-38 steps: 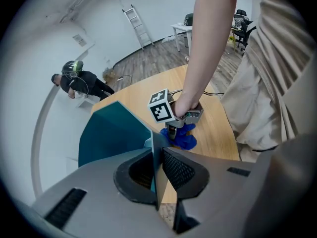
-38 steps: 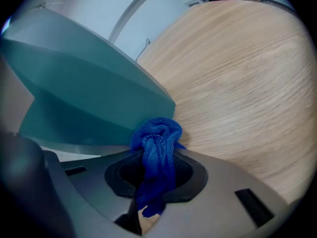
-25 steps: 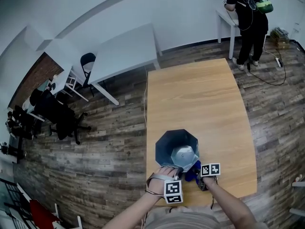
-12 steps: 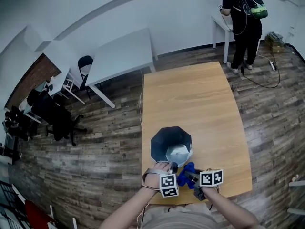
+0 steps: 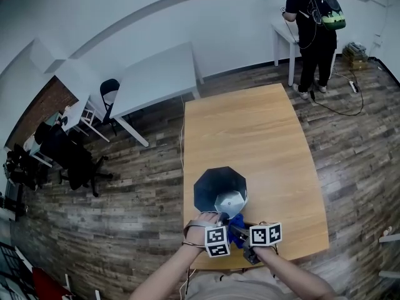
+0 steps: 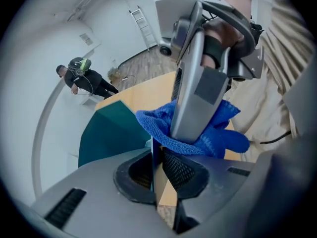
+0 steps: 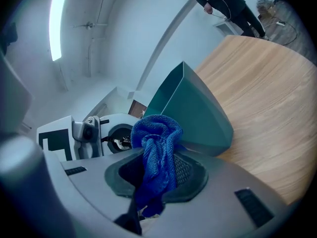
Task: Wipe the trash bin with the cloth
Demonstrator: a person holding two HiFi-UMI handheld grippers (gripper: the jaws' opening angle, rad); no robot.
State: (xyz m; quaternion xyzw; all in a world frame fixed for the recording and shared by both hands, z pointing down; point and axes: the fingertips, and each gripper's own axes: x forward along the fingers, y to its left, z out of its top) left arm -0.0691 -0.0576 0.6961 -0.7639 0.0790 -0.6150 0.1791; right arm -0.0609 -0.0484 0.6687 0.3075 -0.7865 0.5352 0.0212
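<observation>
A dark teal trash bin [image 5: 215, 186] with a silvery inside stands near the front edge of the wooden table [image 5: 250, 130]. My left gripper [image 5: 220, 222] is shut on the bin's near rim; in the left gripper view the thin wall [image 6: 154, 155] sits between its jaws. My right gripper [image 5: 241, 230] is shut on a bunched blue cloth [image 5: 237, 220] and hovers beside the bin's near right side, close to the rim. From the right gripper view the cloth [image 7: 156, 145] hangs out of the jaws, with the bin [image 7: 195, 110] just beyond. The left gripper view shows the cloth [image 6: 220, 133] too.
The table's front edge lies right below both hands. A white table [image 5: 156, 74] and black chairs [image 5: 111, 86] stand on the wood floor to the left. A person [image 5: 309, 24] stands at a small white table far back right, near a cable on the floor.
My right gripper has lifted the blue cloth from low beside the bin's base up to near its rim. The left gripper has kept its hold on the rim.
</observation>
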